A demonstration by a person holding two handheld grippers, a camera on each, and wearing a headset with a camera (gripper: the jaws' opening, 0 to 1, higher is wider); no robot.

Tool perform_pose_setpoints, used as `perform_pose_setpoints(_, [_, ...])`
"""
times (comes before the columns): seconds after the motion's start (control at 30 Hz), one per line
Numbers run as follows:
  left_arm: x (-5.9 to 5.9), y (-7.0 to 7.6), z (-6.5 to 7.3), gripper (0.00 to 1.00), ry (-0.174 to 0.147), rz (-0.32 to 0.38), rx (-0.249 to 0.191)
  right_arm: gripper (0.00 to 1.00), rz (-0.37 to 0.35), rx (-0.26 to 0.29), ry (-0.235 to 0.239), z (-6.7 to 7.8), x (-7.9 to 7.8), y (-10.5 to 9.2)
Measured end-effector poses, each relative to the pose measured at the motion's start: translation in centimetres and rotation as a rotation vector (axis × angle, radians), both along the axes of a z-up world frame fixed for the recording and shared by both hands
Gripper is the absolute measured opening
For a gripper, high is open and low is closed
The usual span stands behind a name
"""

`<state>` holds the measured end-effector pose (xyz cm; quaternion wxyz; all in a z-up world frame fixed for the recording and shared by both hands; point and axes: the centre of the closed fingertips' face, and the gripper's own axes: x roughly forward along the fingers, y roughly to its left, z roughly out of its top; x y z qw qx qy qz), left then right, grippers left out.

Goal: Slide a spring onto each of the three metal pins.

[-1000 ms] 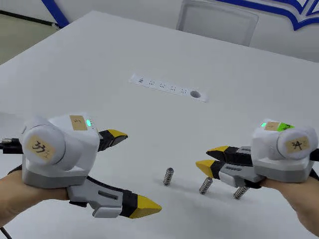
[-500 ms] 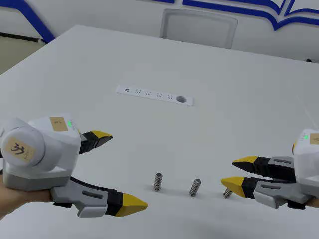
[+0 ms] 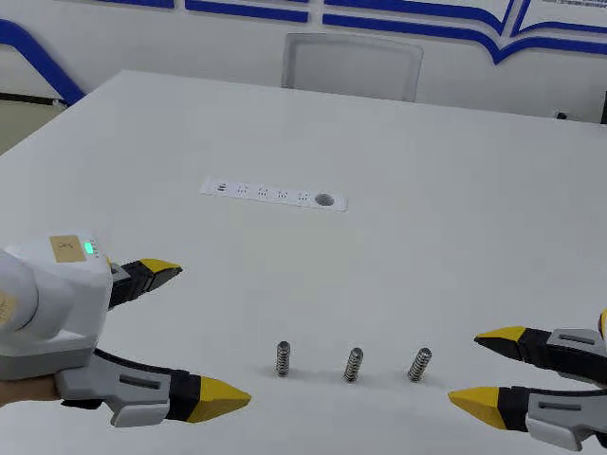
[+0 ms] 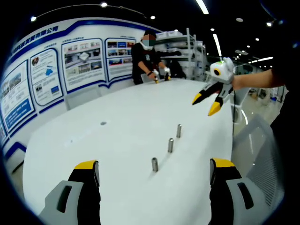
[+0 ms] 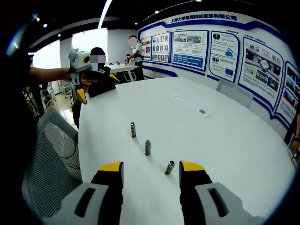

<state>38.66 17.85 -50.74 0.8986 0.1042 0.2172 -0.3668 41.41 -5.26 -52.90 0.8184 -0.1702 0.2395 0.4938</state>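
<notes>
Drawn back from three upright spring-sleeved metal pins (image 3: 353, 364), yellow-tipped left tool (image 3: 207, 335) and right tool (image 3: 467, 366) gape wide and empty; the gripper views add bystanders (image 4: 143, 65).

Three short, silvery coil springs stand in an evenly spaced straight row: left spring (image 3: 283, 357), middle spring (image 3: 353, 364) and right spring (image 3: 419, 364), which leans slightly. The row lies between the parted jaws of the left gripper (image 3: 213, 334) and those of the right gripper (image 3: 467, 365), touching neither.

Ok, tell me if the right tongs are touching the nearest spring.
Apart. The head view shows bare table between the right tongs and the nearest spring.
</notes>
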Motion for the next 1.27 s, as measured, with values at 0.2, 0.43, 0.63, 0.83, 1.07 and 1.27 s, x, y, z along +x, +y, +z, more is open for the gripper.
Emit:
perform_pose_setpoints(0.2, [-0.1, 0.2, 0.2, 1.00, -0.003, 0.006, -0.002, 0.55, -0.052, 0.001, -0.006, 0.3, 0.0, -1.5])
perform_pose_setpoints(0.43, [-0.2, 0.7, 0.5, 1.00, -0.009, 0.013, 0.000, 0.63, -0.068, -0.023, -0.006, 0.2, 0.0, -2.6])
perform_pose_setpoints(0.63, [-0.2, 0.9, 0.6, 1.00, -0.007, 0.015, 0.005, 0.69, -0.053, -0.031, 0.000, 0.5, -0.5, -3.0])
perform_pose_setpoints(0.83, [-0.1, 0.6, 0.9, 1.00, -0.008, 0.006, 0.000, 0.74, -0.061, -0.019, -0.010, 1.0, -0.3, -2.9])
perform_pose_setpoints(1.07, [-0.2, 0.6, 0.9, 1.00, -0.003, 0.003, 0.002, 0.76, -0.066, 0.003, -0.022, 2.0, 0.1, -2.9])
perform_pose_setpoints(1.27, [-0.4, 0.8, 0.7, 1.00, 0.001, 0.004, 0.005, 0.77, -0.055, 0.001, -0.024, 2.1, 0.1, -2.6])
